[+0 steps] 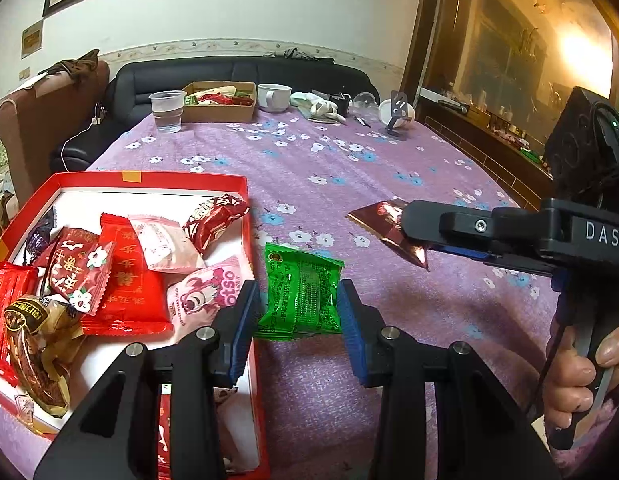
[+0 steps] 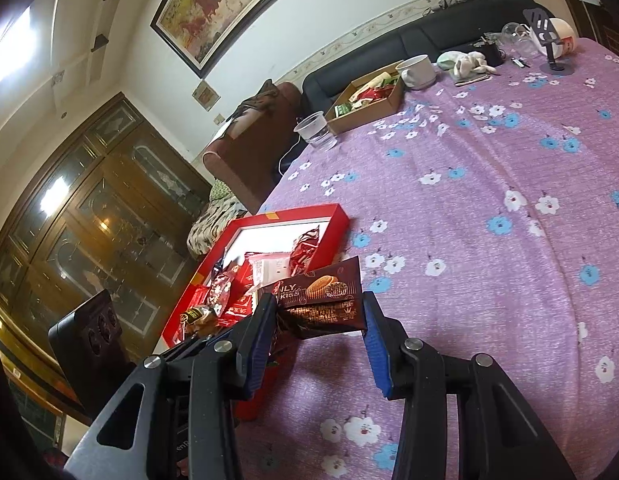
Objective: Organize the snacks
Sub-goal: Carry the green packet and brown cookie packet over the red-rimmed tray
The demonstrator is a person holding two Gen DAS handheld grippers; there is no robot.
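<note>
Two hand-held grippers, both clamped: left hand-held gripper point(image 1: 299, 302) pinches green snack pkt point(image 1: 300, 292) just right of red box point(image 1: 245, 196), above purple floral surface point(image 1: 349, 160). Right hand-held gripper point(image 2: 319, 312) grips brown biscuit pkt point(image 2: 325, 300), box w/ assorted snacks point(image 1: 121, 264) at its 10 o'clock.

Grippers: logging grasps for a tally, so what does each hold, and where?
Left gripper: green snack packet, by its side edges. Right gripper: brown biscuit packet, by its ends.
</note>
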